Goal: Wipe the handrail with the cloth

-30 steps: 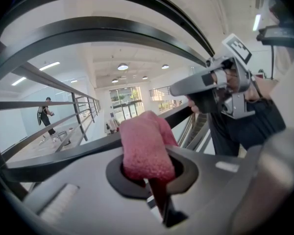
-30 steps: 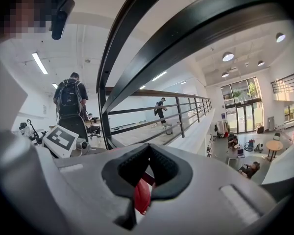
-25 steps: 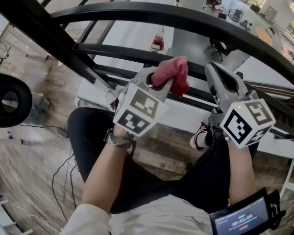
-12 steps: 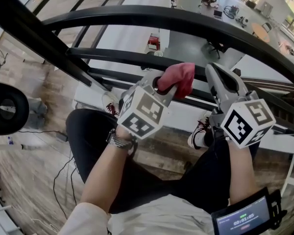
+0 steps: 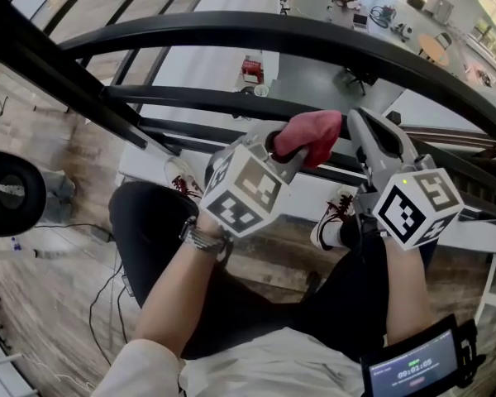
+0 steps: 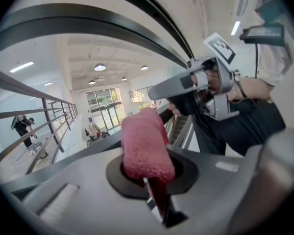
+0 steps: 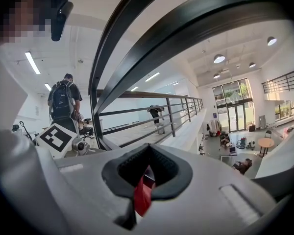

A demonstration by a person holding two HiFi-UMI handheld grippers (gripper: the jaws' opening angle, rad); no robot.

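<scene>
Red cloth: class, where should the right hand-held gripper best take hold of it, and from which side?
Probably grip the free bunched end of the red cloth, which sticks out beyond the left hand-held gripper clamping its other end. Come from the person's right, where the right hand-held gripper sits beside it.

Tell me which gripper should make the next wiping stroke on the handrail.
Left, most likely. The left gripper is shut on the cloth, close to the handrail. The right gripper is shut and holds no cloth.
</scene>
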